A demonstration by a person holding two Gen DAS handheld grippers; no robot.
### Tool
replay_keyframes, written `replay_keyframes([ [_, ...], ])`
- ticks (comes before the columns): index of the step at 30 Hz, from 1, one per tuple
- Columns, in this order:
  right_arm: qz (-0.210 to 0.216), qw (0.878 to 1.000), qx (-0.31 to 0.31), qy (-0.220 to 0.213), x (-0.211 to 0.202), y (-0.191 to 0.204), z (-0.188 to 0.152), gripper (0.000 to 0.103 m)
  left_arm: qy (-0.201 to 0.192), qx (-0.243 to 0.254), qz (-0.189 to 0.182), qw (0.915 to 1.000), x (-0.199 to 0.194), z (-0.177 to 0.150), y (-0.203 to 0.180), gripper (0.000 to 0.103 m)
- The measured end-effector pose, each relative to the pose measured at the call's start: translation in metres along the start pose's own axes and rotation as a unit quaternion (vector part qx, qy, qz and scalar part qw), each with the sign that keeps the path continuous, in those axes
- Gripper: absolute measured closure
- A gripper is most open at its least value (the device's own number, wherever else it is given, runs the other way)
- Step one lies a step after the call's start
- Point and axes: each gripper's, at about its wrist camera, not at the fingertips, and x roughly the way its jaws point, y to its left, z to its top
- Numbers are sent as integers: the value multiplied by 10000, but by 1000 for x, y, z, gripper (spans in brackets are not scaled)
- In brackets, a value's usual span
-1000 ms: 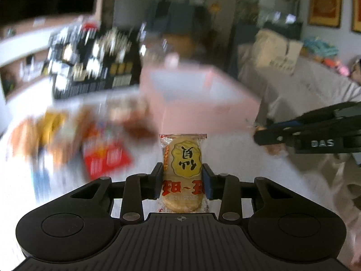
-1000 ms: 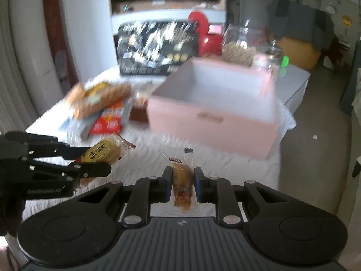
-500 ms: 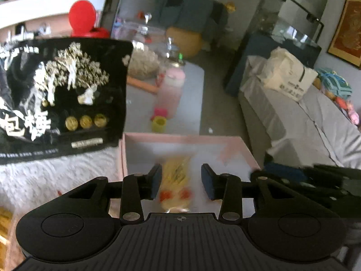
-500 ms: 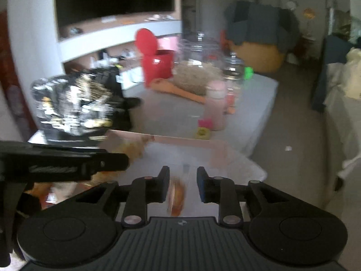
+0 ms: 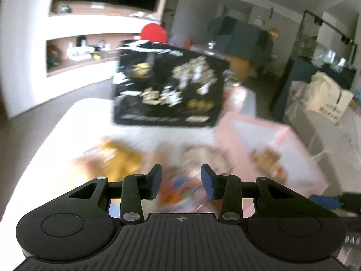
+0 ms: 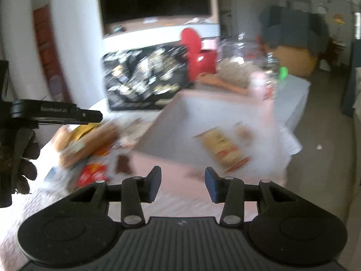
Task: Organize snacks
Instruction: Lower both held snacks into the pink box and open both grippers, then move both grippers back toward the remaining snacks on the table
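Both tongs empty, two snacks in the box, loose pile left to sort.

White-cloth table (image 5: 74,122) carries a big glossy black snack bag w/ gold print (image 6: 144,83); next to it, open pink rectangular box (image 6: 266,122) already holds a yellow-orange flat wrapped rice cracker (image 6: 222,150) & a smaller packet. Remaining loose wrapped snacks (image 6: 88,144) lie in a heap just left of the box. Left gripper (image 5: 181,182) is open over that blurred heap, nothing btwn pads; right gripper (image 6: 182,185) has jaws opening, nothing btwn them. Risk, as a judgement: heap is overlapped, so a fast grab could pinch two wrappers or drag one off the cloth; grippers sit near each other & could clash.
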Motion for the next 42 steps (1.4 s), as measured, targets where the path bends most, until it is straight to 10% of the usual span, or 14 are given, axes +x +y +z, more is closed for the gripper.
replay_keyframes([
  [8,495,9975,-263,435,36,72,-10,53,-89,-572,642,9963,-33,-25,60,60],
  [20,61,9991,-299,292,59,74,-4,47,63,-332,-265,9991,-37,-39,47,60],
  [37,-171,9996,84,222,123,85,17,33,105,-310,-131,9994,-33,-44,37,60],
  [42,211,9991,-223,309,113,81,15,45,74,-307,-186,9993,-35,-41,35,60],
])
